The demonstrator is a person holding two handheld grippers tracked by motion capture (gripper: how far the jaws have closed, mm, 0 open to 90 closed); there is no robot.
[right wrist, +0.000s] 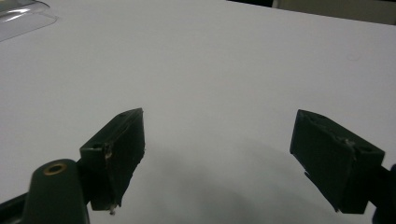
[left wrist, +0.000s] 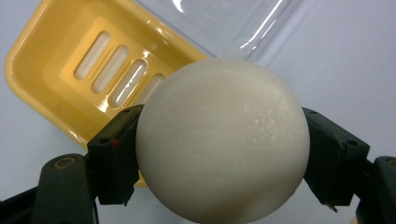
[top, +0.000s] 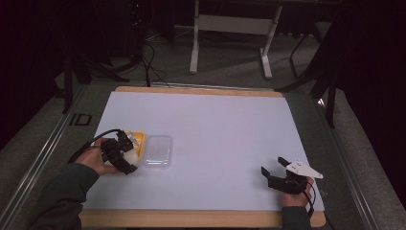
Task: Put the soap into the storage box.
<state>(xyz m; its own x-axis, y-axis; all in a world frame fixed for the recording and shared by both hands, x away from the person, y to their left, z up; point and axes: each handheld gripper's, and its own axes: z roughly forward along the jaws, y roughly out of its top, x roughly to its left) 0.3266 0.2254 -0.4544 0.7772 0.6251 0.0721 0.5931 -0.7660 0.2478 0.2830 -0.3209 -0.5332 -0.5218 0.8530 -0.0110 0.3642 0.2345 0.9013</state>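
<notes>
Soap, in the form of a smooth cream-white ball (left wrist: 223, 142), was seen clamped between the two black jaws of the left tongs (left wrist: 223, 158), one jaw pressed against each side of it. In the left gripper view the ball was held above the near edge of a yellow soap dish (left wrist: 51, 60), whose floor was pierced by a row of slanted slots; whether the ball touched the dish could not be told. A clear plastic lid (left wrist: 224, 23) lay just beyond the dish, touching or nearly touching its far side. In the high view the left tongs (top: 125, 154) were found at the left of the white worktop (top: 215, 124), over the yellow dish (top: 138, 139), with the pale ball (top: 129, 157) partly visible between the jaws and the clear lid (top: 158, 150) lying just to the right of the dish. A person's left hand (top: 93, 160), in a dark green sleeve, was wrapped around the tool. The right tongs (top: 272, 171) were held well apart from the dish, near the right front corner of the worktop, with a grey three-cornered plate (top: 302, 168) on top. In the right gripper view the right tongs (right wrist: 219, 158) were seen with jaws spread wide and nothing between them, above bare white surface.
</notes>
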